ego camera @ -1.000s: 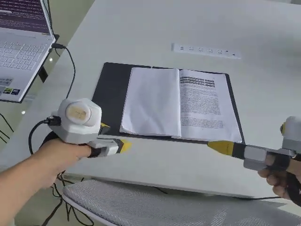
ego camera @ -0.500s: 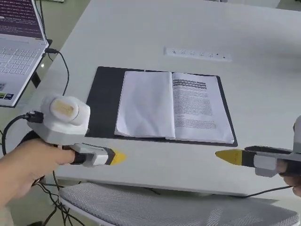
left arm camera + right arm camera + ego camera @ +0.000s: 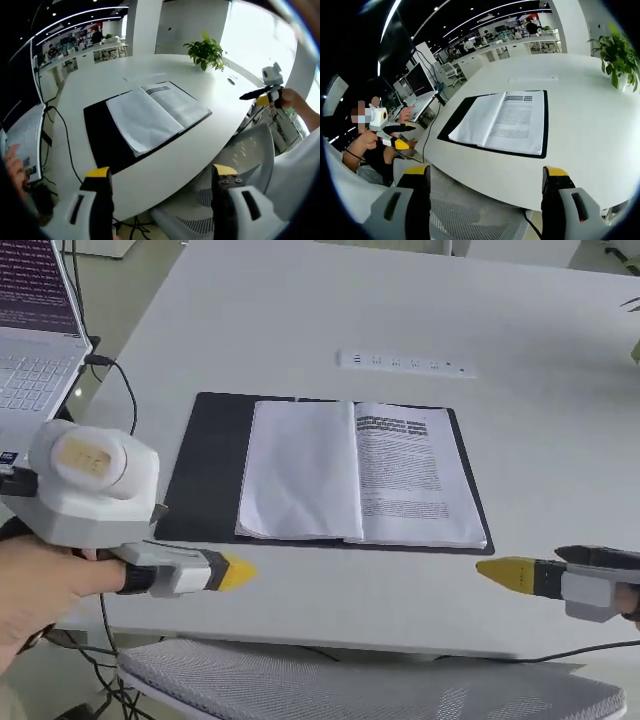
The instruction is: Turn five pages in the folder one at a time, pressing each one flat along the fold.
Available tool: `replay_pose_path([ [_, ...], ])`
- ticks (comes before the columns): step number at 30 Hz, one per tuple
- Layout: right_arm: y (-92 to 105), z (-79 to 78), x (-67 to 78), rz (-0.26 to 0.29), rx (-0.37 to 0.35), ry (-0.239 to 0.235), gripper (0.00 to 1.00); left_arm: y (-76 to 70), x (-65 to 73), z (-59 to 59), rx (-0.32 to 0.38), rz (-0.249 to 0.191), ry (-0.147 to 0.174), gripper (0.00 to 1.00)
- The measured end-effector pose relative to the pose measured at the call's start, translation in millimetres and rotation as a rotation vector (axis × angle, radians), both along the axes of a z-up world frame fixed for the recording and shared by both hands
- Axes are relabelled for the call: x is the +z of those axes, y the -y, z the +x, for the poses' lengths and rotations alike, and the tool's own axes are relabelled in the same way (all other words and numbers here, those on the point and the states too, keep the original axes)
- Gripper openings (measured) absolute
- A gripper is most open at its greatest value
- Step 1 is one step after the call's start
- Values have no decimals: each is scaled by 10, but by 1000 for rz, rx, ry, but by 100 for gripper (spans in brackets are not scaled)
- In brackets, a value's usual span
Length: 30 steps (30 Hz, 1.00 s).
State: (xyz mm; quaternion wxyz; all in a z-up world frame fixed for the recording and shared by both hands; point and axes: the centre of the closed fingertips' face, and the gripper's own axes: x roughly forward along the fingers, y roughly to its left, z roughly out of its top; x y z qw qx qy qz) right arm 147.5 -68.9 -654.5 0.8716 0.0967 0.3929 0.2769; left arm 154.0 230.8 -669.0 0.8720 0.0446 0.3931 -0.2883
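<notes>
Silver laptop (image 3: 30, 360) open at the far left edge of the white tabletop (image 3: 300, 320). Left gripper (image 3: 238, 571), white body with yellow-tipped jaws, is near the front-left edge; jaws spread wide, holding nothing. Flat black folder (image 3: 210, 470) lies open mid-table, well apart from both grippers: blank white page (image 3: 300, 468) left of the fold, printed page (image 3: 400, 470) right. Long white power strip (image 3: 405, 363) beyond it. Right gripper (image 3: 497, 571) at front right, jaws likewise apart, empty.
</notes>
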Motion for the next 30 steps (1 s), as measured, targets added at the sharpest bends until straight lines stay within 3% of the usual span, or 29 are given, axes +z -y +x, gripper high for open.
replay_pose_path([
  [6,42,-3,49,-21,-23,28,94,-35,49,21,5,19,19,87],
  [17,53,115,156,8,-70,66,94,72,198,83,-12,-3,38,86],
  [30,52,123,192,11,-70,78,96,145,331,95,-22,-12,63,87],
])
